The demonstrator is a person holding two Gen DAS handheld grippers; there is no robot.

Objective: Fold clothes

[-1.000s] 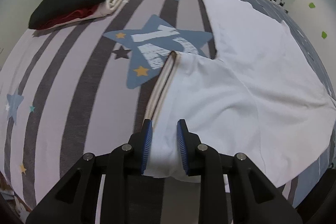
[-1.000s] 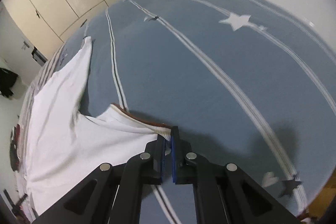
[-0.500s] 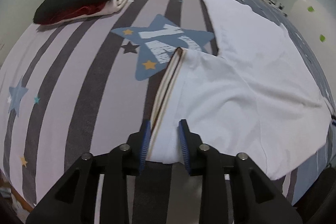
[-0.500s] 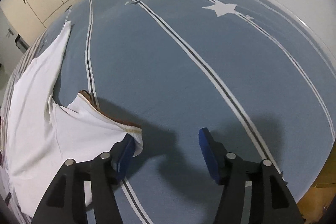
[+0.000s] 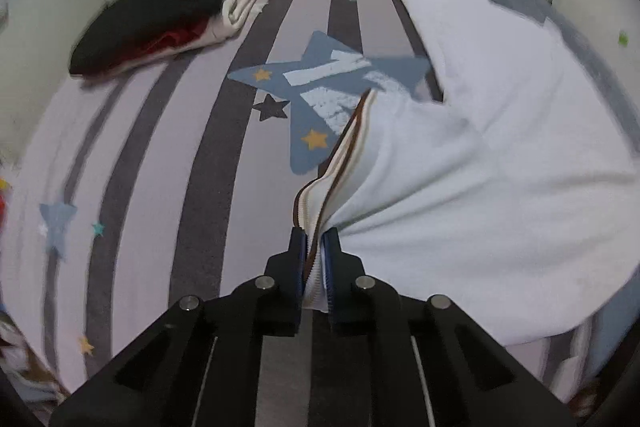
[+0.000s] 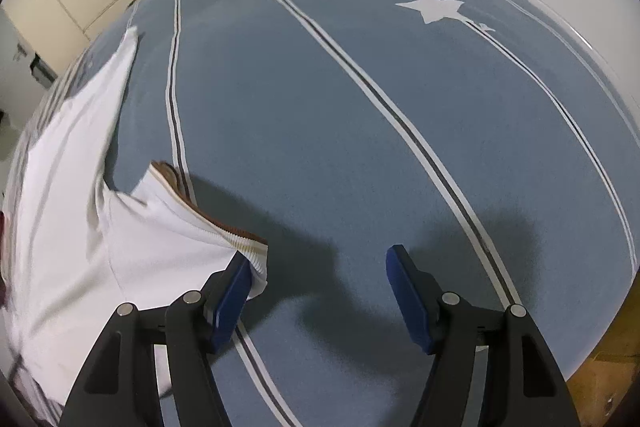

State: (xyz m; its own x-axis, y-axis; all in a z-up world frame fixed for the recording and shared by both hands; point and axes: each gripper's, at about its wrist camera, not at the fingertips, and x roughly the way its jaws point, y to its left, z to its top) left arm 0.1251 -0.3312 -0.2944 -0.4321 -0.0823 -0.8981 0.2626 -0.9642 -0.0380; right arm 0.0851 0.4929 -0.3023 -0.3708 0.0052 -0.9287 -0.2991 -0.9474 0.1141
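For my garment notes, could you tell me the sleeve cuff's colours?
The sleeve cuff is white with brown stripes; clearest in the left wrist view.

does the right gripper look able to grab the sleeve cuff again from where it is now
Probably yes. The right gripper is opening, and the striped cuff of the white shirt lies just against its left finger. Nothing but bare blue bedspread lies between the fingers.

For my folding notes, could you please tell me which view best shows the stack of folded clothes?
The left wrist view: the stack of folded clothes lies whole on the striped bedspread. The right wrist view shows none of it.
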